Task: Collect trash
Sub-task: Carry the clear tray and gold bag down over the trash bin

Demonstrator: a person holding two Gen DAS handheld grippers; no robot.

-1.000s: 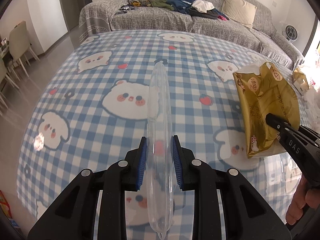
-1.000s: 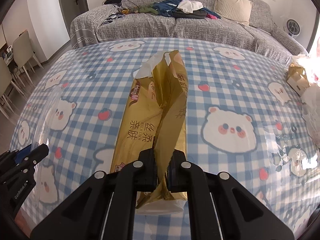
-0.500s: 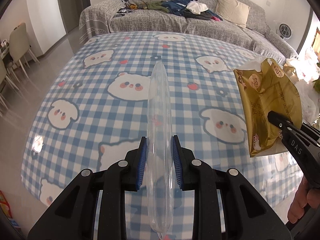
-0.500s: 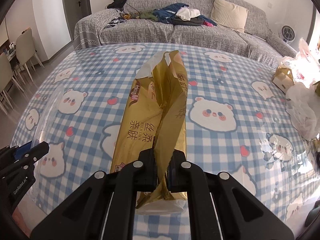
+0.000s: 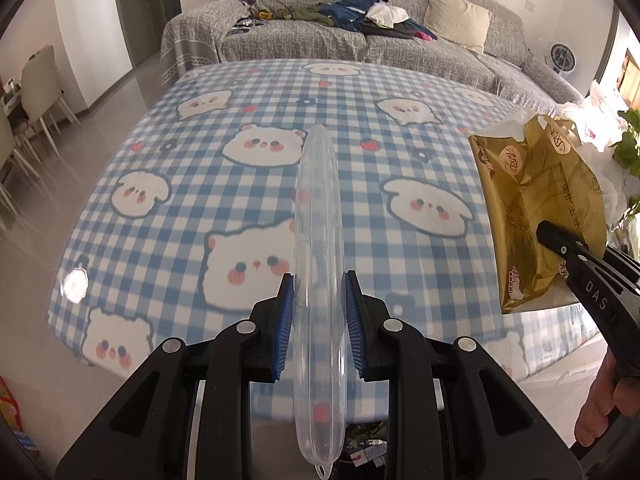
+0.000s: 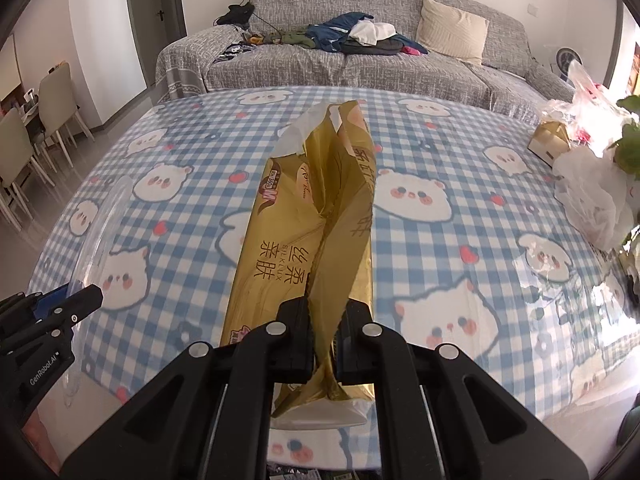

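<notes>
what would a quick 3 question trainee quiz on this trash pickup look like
1. True or false: the right gripper is shut on the gold tissue pack.
2. What does the left gripper hold? A) a clear plastic lid seen edge-on B) a spoon C) nothing
3. Fill in: both items are held above the ___ tablecloth with cartoon animal faces.

Key: 1 true; 2 A; 3 blue-and-white checked
</notes>
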